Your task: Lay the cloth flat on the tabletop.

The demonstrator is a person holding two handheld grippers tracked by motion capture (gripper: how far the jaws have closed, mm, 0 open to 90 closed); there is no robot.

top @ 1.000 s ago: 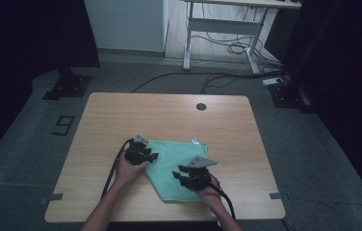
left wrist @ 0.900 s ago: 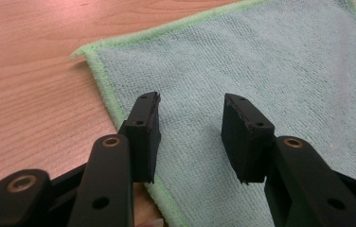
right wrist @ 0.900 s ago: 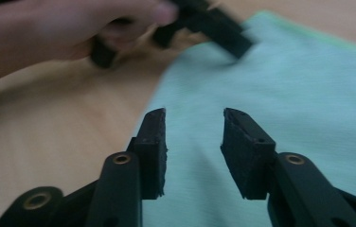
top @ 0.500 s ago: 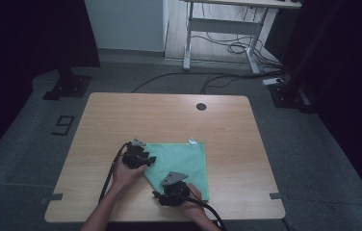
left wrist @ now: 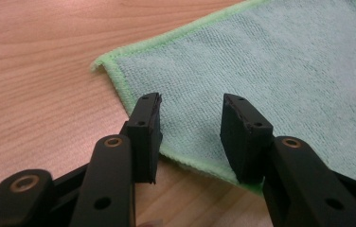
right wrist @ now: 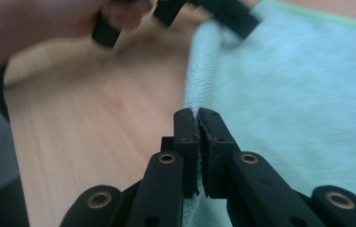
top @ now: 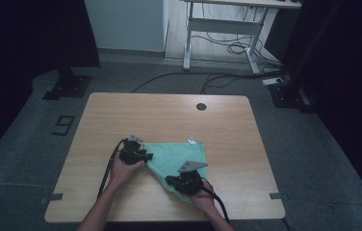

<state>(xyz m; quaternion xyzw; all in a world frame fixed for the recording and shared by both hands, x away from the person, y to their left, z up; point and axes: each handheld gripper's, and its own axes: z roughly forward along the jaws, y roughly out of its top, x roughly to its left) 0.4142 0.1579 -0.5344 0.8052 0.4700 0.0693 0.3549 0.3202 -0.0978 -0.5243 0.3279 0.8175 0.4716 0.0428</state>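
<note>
Green microfibre cloth (top: pixel 181 156) lies on the wooden table (top: pixel 169 115), near the front edge, between the two hands. Its lower left part is folded or pulled into a diagonal edge, with a small white tag (top: pixel 192 141) at its far edge.

Left gripper (left wrist: pixel 190 120): jaws spread wide, nothing between them, hovering over the cloth's (left wrist: pixel 261 71) near corner and hem. In the high view it (top: pixel 143 156) sits at the cloth's left edge.

Right gripper (right wrist: pixel 197 118): jaws pressed together, pinching the cloth (right wrist: pixel 299 94) edge; fabric runs down between the pads. In the high view it (top: pixel 172 182) is at the cloth's front corner. Its own view also shows the other hand (right wrist: pixel 29 23) beyond, blurred.
</note>
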